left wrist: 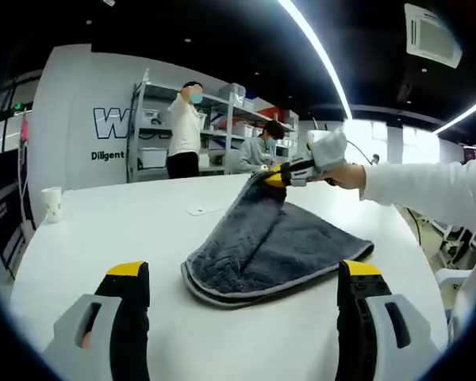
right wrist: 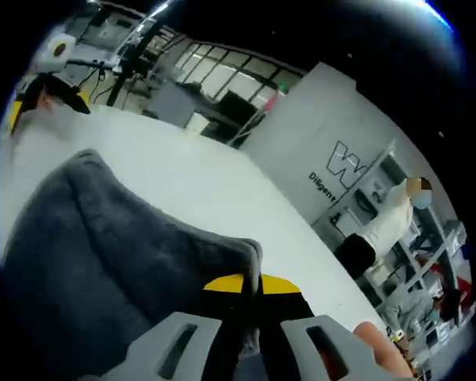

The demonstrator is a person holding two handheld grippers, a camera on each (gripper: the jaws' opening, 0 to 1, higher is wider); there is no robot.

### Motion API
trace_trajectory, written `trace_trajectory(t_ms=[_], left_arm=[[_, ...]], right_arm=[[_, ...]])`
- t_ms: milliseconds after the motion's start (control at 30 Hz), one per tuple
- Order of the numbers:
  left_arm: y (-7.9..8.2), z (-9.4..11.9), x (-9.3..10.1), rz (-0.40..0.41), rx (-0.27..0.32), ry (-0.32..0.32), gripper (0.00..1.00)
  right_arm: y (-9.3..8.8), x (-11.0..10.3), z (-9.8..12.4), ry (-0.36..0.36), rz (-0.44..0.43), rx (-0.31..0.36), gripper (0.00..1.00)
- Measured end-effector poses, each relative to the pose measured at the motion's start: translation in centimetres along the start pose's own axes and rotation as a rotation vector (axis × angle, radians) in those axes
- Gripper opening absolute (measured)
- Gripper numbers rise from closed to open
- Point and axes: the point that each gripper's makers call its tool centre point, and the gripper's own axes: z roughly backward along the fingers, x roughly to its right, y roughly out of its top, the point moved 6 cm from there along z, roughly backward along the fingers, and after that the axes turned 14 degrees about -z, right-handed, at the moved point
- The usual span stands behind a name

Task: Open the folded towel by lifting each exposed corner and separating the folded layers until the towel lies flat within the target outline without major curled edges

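Early days here — the right gripper [left wrist: 279, 178] is pinched tight on the far corner of the grey towel [left wrist: 270, 246] and lifts it off the middle of the white table [left wrist: 103, 230]. The left gripper [left wrist: 242, 278] hangs wide apart near the table's near edge, holding nothing. Layers look mostly folded — flattening is all left.

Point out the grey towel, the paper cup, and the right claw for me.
grey towel [left wrist: 262, 246], left gripper view, middle of its folded top layer.
paper cup [left wrist: 52, 204], left gripper view, its side wall.
right claw [left wrist: 276, 179], left gripper view, yellow tips pinching the towel's lifted corner.
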Motion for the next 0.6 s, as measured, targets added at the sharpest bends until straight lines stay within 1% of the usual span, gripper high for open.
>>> trace_trajectory(t_ms=[33, 100, 133, 233, 300, 433, 500, 600], left_arm=[[0.0, 0.0, 0.0, -0.001, -0.001, 0.002, 0.98], [0.1, 0.0, 0.0, -0.001, 0.001, 0.003, 0.98], [0.1, 0.0, 0.1, -0.004, 0.0, 0.003, 0.98], [0.1, 0.0, 0.1, -0.01, -0.002, 0.007, 0.97], [0.0, 0.0, 0.0, -0.009, -0.004, 0.013, 0.97], [-0.6, -0.2, -0.6, -0.007, -0.042, 0.059, 0.97], [-0.9, -0.2, -0.9, 0.008, -0.053, 0.08, 0.96], [-1.1, -0.1, -1.4, 0.028, -0.063, 0.1, 0.96]], right_arm=[[0.5, -0.1, -0.1, -0.011, 0.017, 0.006, 0.0], [1.8, -0.4, -0.6, -0.04, 0.088, 0.013, 0.0], [2.1, -0.6, -0.8, -0.044, 0.089, 0.015, 0.0], [3.7, -1.5, -1.5, -0.057, 0.107, 0.037, 0.0], [4.3, -1.8, -1.9, -0.067, 0.117, 0.048, 0.0], [5.5, -2.5, -3.6, -0.08, 0.129, 0.057, 0.0], [6.0, -2.7, -4.7, -0.097, 0.148, 0.056, 0.0], [6.4, -2.7, -6.1, -0.104, 0.164, 0.05, 0.0]])
